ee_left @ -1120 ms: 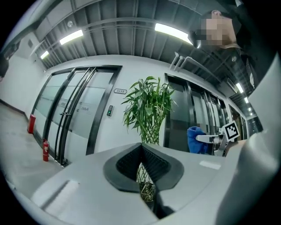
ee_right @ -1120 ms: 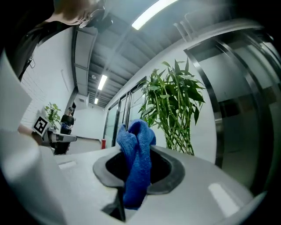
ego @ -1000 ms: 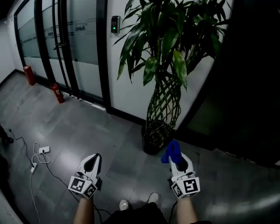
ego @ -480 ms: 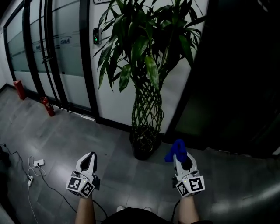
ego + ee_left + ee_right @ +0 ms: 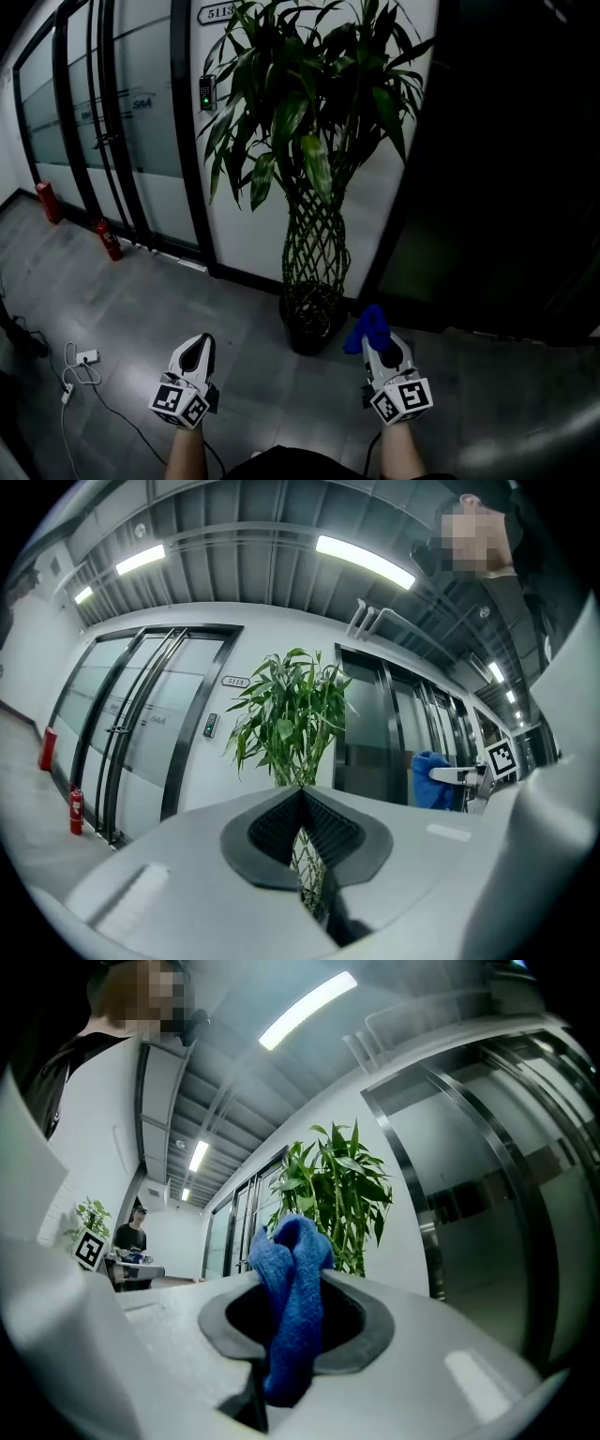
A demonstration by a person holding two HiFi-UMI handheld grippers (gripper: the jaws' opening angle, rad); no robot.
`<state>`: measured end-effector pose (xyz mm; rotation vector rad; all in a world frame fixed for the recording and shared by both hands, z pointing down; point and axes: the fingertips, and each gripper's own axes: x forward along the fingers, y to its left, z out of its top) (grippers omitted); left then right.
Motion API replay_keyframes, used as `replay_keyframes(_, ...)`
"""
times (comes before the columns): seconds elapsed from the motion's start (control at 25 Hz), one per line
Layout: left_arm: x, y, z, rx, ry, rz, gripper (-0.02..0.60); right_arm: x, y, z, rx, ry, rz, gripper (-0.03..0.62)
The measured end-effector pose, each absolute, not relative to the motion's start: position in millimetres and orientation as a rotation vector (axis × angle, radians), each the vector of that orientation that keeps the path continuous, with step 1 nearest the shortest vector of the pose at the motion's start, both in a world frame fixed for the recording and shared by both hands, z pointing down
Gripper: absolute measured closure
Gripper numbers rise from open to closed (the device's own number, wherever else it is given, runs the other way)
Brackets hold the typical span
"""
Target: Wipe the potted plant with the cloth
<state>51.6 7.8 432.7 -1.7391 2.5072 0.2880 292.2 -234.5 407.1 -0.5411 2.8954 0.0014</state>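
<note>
White plastic, the left gripper point(image 5: 199, 345) hangs low and left of the one potted plant point(image 5: 314, 178), jaws together on nothing; the right gripper point(image 5: 376, 340), clamped on the single blue cloth point(image 5: 368, 325), sits nearer, just right of the pot point(image 5: 308, 324), whose upright braided trunk point(image 5: 316, 246) rises ahead of both.

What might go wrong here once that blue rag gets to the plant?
1. The potted plant stands tall on a slim woven trunk in a small pot; a hard wipe might tip it.
2. The cloth is only pinched in the right gripper, so it may snag on leaves and pull free.
3. A power strip with its cable lies on the floor to the left; feet might catch it.
</note>
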Motion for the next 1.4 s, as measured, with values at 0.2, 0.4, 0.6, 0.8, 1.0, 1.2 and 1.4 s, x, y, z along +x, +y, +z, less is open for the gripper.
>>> replay_keyframes(0.2,55.8,10.5,437.3,-1.724,2.524,0.291,0.575,289.8,-234.5,413.8,-0.51,2.907,-0.009,0.503)
replay_keyframes(0.4,62.1,8.1,444.7,-1.741,2.529,0.272,0.575,288.2,-233.1,427.4,-0.484,2.935,-0.026,0.503)
replay_keyframes(0.6,67.6,6.3,446.2,-1.75,2.518,0.237,0.575,292.5,-232.4,441.8,-0.474,2.965,-0.018,0.503)
replay_keyframes(0.8,71.5,5.3,450.6,-1.764,2.523,0.234,0.575,295.1,-229.5,443.8,-0.471,2.966,-0.048,0.503)
replay_keyframes(1.0,74.1,4.6,449.5,-1.766,2.513,0.234,0.575,298.5,-228.5,445.9,-0.47,2.973,-0.04,0.507)
replay_keyframes(1.2,74.1,2.5,452.4,-1.77,2.524,0.248,0.575,299.0,-226.5,449.5,-0.465,2.985,-0.056,0.507)
replay_keyframes(1.4,77.8,-8.0,456.6,-1.808,2.505,0.228,0.575,296.4,-224.2,456.5,-0.461,2.997,-0.078,0.507)
